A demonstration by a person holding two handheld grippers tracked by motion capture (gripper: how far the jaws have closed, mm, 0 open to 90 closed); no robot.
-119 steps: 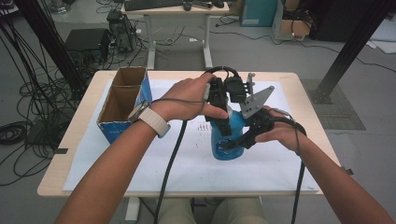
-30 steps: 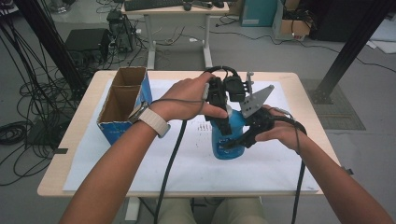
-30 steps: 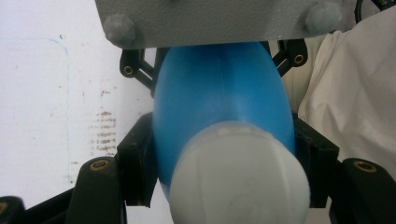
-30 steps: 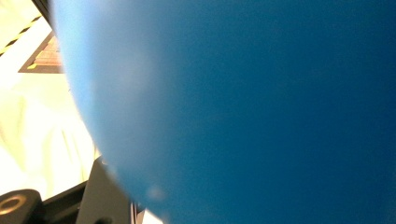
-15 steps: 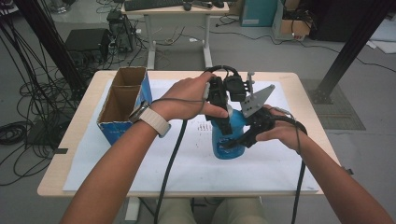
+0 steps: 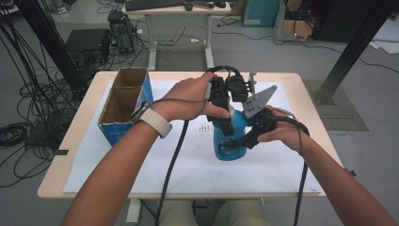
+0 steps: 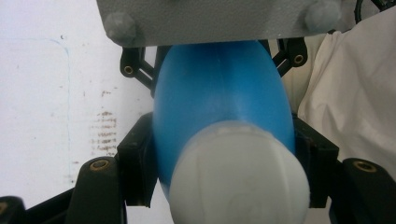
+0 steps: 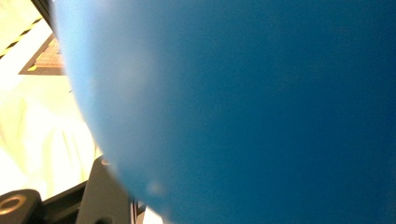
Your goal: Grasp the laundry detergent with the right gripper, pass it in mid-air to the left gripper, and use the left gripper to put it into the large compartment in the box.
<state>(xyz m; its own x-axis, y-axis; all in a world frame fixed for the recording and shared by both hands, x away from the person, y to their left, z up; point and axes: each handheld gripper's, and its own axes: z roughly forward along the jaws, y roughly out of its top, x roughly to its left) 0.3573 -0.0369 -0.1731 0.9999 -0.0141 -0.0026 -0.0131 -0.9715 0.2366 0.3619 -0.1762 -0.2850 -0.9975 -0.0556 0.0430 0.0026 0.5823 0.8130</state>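
Upright, blue bottle (image 6: pixel 231 136) stands, cap up; left tool (image 6: pixel 225 123), right tool (image 6: pixel 237 142) both clamp it.

Blue plastic bottle (image 6: pixel 230 141) with white cap (image 7: pixel 238 175) — upright on the white sheet near mid-desk (image 6: pixel 291 80). Smooth rounded body, cap on. Clamped at the neck and at the body — base on the sheet.

Both forearms enter bare from the bottom of the high view, and the left wrist wears a watch (image 6: pixel 140 113) with a pale band. The left claw (image 6: pixel 227 126) and right claw (image 6: pixel 234 143) are black, each trailing a black cable; a grey three-cornered plate (image 6: pixel 258 100) sits near the centre. In the left claw view, black linkage arms carry brass-coloured pivot screws (image 7: pixel 100 164), and grey bolt heads (image 7: pixel 120 22) stud a grey plate at the top.
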